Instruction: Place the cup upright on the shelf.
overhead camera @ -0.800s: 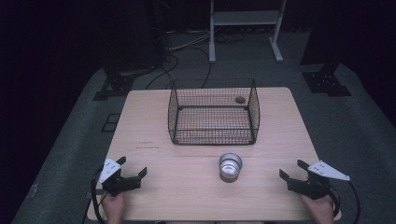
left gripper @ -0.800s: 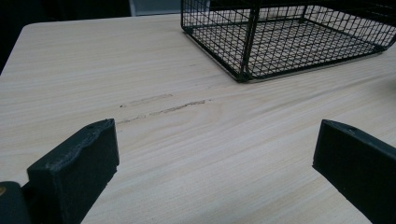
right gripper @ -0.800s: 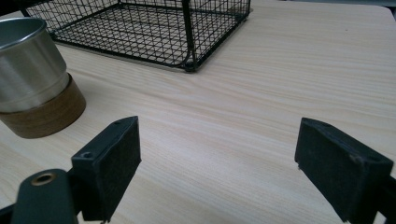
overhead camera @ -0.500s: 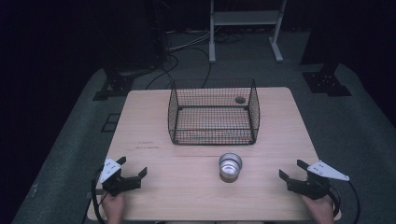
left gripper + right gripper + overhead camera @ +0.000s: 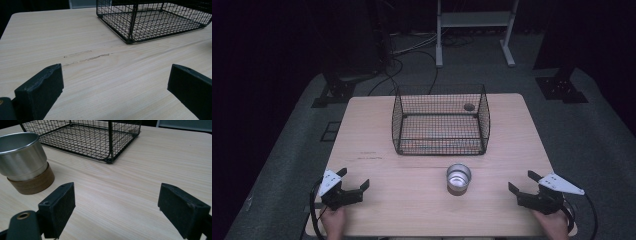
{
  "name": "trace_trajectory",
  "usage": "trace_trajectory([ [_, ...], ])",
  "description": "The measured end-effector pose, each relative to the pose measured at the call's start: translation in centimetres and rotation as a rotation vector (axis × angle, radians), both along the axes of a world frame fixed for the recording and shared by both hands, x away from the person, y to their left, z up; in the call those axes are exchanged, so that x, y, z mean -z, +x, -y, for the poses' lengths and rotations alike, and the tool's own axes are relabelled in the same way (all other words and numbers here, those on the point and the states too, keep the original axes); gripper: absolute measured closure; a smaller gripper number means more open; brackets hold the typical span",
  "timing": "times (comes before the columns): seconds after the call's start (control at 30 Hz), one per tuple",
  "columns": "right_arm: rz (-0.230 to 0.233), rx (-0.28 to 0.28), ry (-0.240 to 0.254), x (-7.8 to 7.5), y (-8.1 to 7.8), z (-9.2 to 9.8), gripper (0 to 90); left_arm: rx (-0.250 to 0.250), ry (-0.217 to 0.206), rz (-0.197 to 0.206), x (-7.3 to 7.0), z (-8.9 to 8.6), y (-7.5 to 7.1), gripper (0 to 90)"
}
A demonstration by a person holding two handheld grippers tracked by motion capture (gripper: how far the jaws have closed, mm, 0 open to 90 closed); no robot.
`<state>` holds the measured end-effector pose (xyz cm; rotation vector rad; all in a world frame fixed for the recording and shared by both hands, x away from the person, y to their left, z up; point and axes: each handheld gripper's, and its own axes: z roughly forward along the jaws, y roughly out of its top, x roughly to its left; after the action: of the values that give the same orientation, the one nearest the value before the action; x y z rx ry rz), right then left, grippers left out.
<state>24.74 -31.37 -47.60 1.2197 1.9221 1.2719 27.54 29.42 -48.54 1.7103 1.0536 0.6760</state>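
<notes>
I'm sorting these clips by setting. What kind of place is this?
Probably a lab or recording studio, not a home: a lone wooden table on grey floor amid dark surroundings, cables trailing behind it, a white metal stand at the back, and hand-held tongs, left and right.

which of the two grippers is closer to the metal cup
The right gripper, at the table's right edge. The metal cup stands right of centre, and shows close by in the right gripper view; the left gripper sits farther off.
</notes>
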Motion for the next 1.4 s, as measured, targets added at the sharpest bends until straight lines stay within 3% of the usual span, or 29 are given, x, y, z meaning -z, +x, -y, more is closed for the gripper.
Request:
trace_trajectory([
  [0.4,0.014,-0.039,-0.025,-0.7,-0.3,-1.0,13.3,-0.001,-0.005,-0.001,0.0,-0.1,0.0,0.0],
  [0.67,0.026,-0.094,-0.039,-1.5,-0.6,-2.4,13.4,-0.001,-0.002,-0.001,0.0,-0.1,0.0,0.0],
  [1.4,0.01,-0.202,-0.066,-2.4,-1.2,-4.9,13.3,-0.004,-0.004,-0.002,0.0,-0.1,0.0,0.0],
])
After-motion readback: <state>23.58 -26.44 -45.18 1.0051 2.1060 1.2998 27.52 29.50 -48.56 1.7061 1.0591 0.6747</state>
